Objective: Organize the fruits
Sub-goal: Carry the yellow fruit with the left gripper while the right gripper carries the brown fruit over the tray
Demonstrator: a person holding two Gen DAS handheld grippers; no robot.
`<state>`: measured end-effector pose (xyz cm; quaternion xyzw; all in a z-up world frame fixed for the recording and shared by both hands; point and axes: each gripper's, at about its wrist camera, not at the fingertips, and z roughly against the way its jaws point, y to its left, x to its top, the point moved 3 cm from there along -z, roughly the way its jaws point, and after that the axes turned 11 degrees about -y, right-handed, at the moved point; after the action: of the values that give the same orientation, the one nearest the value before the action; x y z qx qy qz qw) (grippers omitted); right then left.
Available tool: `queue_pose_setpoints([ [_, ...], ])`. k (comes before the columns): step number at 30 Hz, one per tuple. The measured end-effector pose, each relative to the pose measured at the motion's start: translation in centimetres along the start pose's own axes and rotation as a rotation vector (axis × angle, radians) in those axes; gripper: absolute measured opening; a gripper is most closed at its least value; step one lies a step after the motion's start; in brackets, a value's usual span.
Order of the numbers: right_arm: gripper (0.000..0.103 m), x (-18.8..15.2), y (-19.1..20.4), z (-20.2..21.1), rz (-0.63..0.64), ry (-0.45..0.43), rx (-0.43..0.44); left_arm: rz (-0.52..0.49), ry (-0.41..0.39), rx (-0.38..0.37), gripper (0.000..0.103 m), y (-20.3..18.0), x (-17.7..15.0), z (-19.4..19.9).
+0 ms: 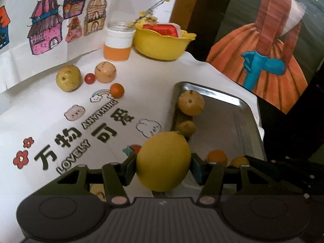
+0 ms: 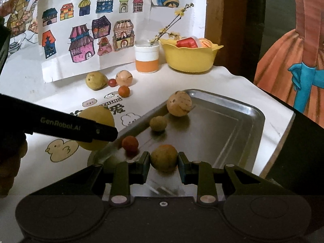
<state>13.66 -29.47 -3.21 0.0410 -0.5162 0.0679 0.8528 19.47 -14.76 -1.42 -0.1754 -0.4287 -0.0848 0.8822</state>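
Left claw (image 1: 163, 165) is pinching a large yellow lemon-shaped fruit (image 1: 163, 162); right claw (image 2: 164, 161) is pinching a small round orange-brown fruit (image 2: 164, 158). Both are risking rolling across the shiny steel tray (image 2: 232, 109), toward 12 o'clock, if dropped.

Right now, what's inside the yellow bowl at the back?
The yellow bowl holds a red packet and something pale orange beside it, poking above the rim. Anything deeper is hidden by the bowl's wall.
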Motion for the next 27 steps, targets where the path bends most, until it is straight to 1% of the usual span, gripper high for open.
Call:
queue_pose_setpoints([
  [8, 0.031, -1.6, -0.1, 1.2, -0.023, 0.025, -0.015, -0.004, 0.028, -0.030, 0.060, -1.7, -1.7, 0.7],
  [16, 0.031, -2.7, -0.3, 1.5, -0.038, 0.042, -0.027, -0.031, 0.024, -0.024, 0.060, -2.7, -2.3, 0.7],
  [21, 0.032, -3.0, -0.2, 1.4, -0.042, 0.047, -0.022, -0.062, 0.016, -0.016, 0.060, -3.3, -2.5, 0.6],
  [27, 0.032, -3.1, -0.3, 1.3, -0.051, 0.051, -0.023, -0.070, 0.019, -0.010, 0.060, -3.5, -2.5, 0.5],
])
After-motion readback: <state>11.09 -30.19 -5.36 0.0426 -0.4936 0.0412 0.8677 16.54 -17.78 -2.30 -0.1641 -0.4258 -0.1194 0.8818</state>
